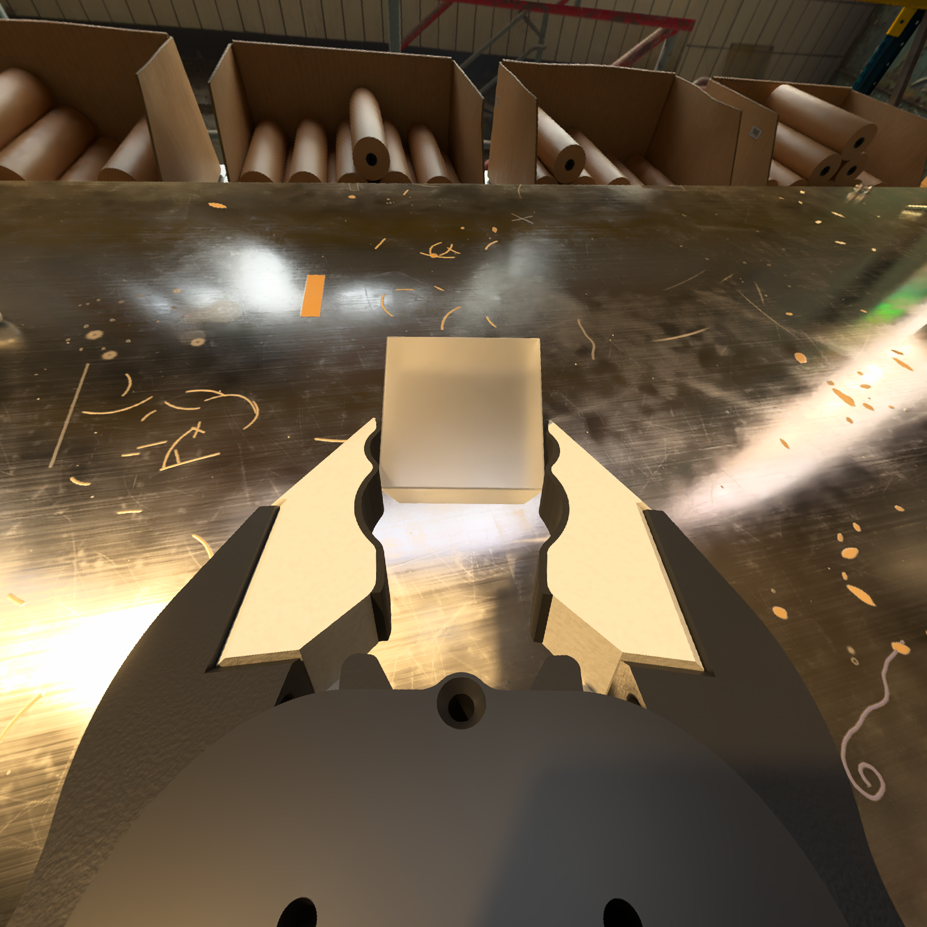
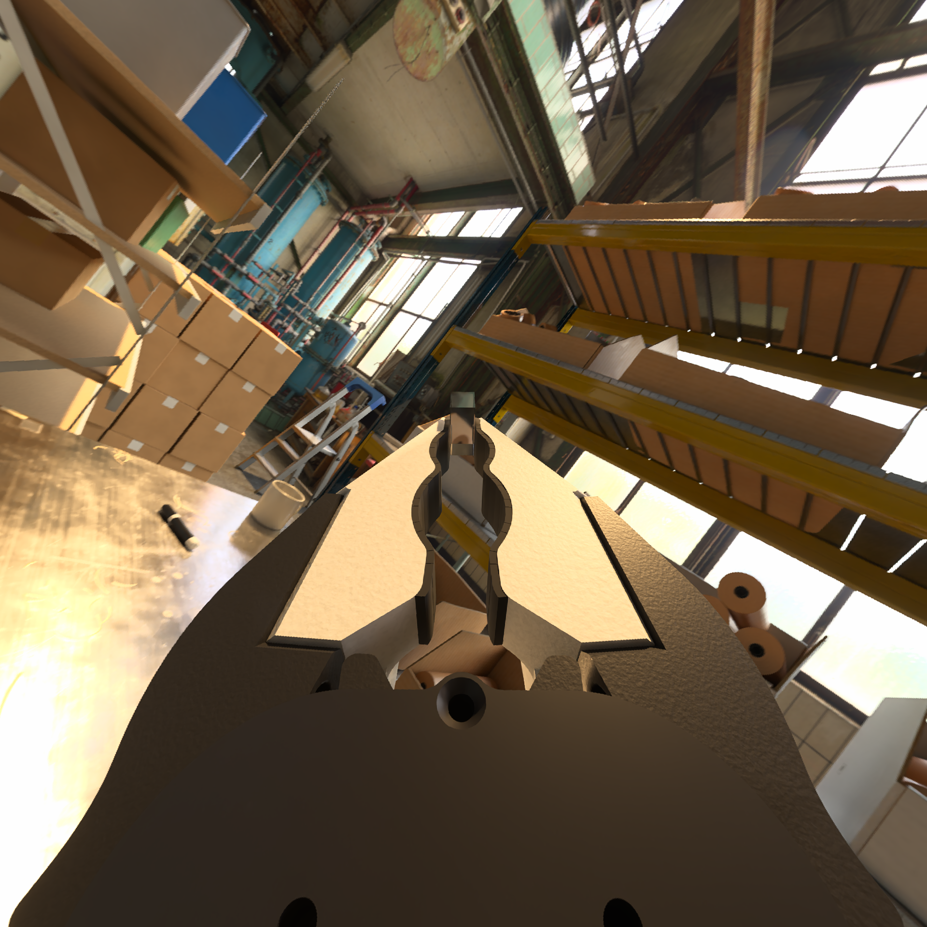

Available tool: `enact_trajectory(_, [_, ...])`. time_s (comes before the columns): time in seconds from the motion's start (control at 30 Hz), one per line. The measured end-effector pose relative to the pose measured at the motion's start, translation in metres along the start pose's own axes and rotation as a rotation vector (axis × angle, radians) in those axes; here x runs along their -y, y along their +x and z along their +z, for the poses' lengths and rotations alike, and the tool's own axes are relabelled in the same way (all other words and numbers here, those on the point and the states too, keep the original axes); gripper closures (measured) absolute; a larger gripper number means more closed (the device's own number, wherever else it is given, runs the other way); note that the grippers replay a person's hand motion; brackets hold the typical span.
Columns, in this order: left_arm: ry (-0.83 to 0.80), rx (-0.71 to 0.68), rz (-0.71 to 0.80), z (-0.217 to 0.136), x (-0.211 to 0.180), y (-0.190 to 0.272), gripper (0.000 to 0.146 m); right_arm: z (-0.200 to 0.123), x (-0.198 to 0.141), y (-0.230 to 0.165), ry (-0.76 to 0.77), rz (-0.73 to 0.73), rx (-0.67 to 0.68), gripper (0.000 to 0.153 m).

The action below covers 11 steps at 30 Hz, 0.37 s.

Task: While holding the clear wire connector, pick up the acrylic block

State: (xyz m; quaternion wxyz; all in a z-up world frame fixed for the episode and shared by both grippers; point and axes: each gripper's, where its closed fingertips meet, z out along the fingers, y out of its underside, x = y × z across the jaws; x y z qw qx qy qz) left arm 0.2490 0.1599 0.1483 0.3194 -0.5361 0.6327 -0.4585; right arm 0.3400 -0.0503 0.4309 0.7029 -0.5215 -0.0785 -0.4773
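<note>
Between the fingertips of the left hand-held gripper (image 1: 460, 451) sits the acrylic block (image 1: 460, 419), a pale translucent cube, its side faces touching both fingers; its near lower edge shows bright light beneath, so it seems raised off the scratched metal surface (image 1: 702, 351). At the far edge of the surface stand open cardboard boxes (image 1: 346, 75) filled with brown paper rolls. The right hand-held gripper (image 2: 462, 431) is tilted up toward warehouse shelving, its fingers closed tightly on the clear wire connector (image 2: 462, 426), which pokes past the tips. To its left, on the surface, lie a small black cylinder (image 2: 178, 526) and a white cup (image 2: 277, 503).
</note>
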Motion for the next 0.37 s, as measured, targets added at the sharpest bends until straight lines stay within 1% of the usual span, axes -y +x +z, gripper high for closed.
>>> enact_trajectory(0.17, [-0.018, 0.004, 0.025, -0.006, -0.004, -0.005, 0.084, 0.01, 0.019, 0.019, 0.039, -0.003, -0.039, 0.145])
enact_trajectory(0.27, [-0.026, 0.008, 0.038, -0.011, -0.006, -0.007, 0.084, 0.025, 0.018, 0.024, 0.006, -0.019, -0.021, 0.145])
enact_trajectory(0.37, [-0.006, 0.013, 0.008, -0.016, -0.006, -0.011, 0.084, 0.028, 0.009, 0.012, -0.029, 0.015, 0.045, 0.145])
